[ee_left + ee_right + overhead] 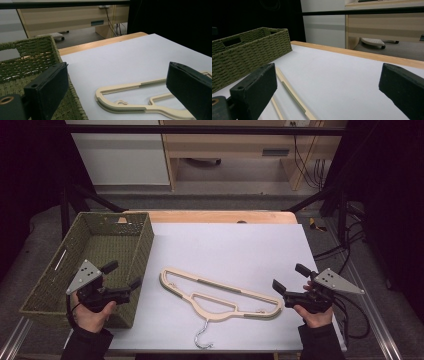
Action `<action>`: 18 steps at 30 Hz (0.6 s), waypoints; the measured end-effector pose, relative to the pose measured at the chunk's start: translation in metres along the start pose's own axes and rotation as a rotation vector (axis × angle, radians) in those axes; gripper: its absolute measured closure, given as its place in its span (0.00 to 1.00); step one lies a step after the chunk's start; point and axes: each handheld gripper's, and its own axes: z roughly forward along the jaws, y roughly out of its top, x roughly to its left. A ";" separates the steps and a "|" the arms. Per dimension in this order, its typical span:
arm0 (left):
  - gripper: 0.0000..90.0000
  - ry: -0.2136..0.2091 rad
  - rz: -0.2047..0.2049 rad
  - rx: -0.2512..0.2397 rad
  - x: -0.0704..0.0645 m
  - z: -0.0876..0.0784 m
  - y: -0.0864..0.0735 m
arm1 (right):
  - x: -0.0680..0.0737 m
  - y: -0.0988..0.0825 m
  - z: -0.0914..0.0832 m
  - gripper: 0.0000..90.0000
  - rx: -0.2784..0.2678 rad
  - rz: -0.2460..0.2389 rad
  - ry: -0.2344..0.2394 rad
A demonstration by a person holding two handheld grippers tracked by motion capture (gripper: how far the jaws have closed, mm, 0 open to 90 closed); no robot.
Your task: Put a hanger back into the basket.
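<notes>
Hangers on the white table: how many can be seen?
1. The cream hanger lies flat on the white table, between the two grippers, right of the green basket.

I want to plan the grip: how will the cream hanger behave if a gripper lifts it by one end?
The hanger looks like thin rigid plastic, so probably stiff and light. Long and flat on the white sheet, it would likely swing or droop from an end grip. Its metal hook may snag when dragged.

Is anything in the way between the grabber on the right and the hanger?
No, nothing visible. The right gripper hovers open just off the end of the cream plastic clothes hanger with a metal hook, with only bare white tabletop between them. The green woven basket sits off on the far side.
</notes>
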 end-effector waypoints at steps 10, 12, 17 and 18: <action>0.07 -0.020 0.022 0.028 -0.023 0.010 -0.002 | 0.002 0.001 0.001 0.03 0.005 0.000 0.001; 0.08 -0.025 0.025 0.036 -0.028 0.013 -0.002 | 0.003 0.001 0.001 0.03 0.004 -0.008 0.003; 0.09 -0.040 0.029 0.050 -0.040 0.018 -0.003 | 0.003 0.001 0.001 0.03 0.007 -0.009 0.003; 0.10 -0.053 0.032 0.061 -0.047 0.022 -0.004 | 0.003 0.001 0.002 0.03 0.006 -0.007 0.005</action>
